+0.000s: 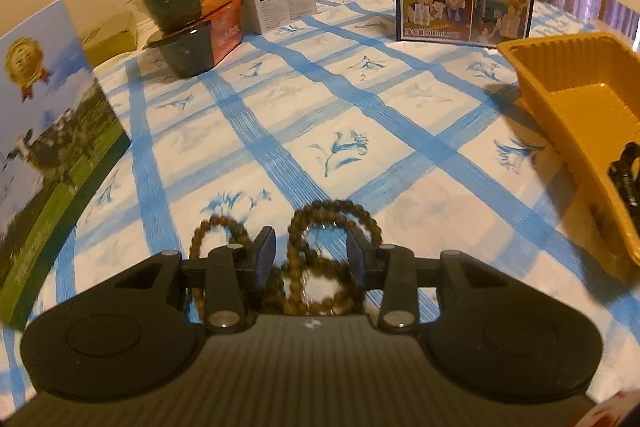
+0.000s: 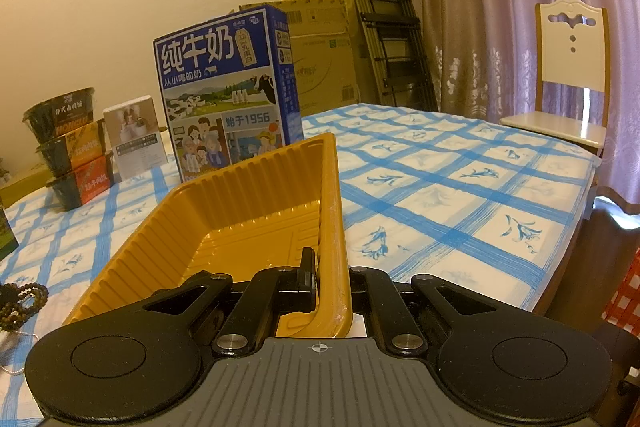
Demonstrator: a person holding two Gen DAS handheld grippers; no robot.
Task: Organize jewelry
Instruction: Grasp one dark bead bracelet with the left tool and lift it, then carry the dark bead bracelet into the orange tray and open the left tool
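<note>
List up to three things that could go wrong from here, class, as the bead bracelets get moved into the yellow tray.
1. The brown bead bracelets lie looped together between the left claw's pads, which do not clearly press on them; a lift may snag only one loop or drop some.
2. The right claw pinches only the yellow tray's thin wall, so the tray could tilt or flex.

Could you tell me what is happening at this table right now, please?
A person is sorting jewelry with two handheld grippers. The right gripper is shut on the wall of a yellow plastic tray, holding it tilted on the blue-checked tablecloth. The left gripper is over a brown bead bracelet lying looped on the cloth, its jaws partly open around the strands. Whether the pads press on them is unclear.
</note>
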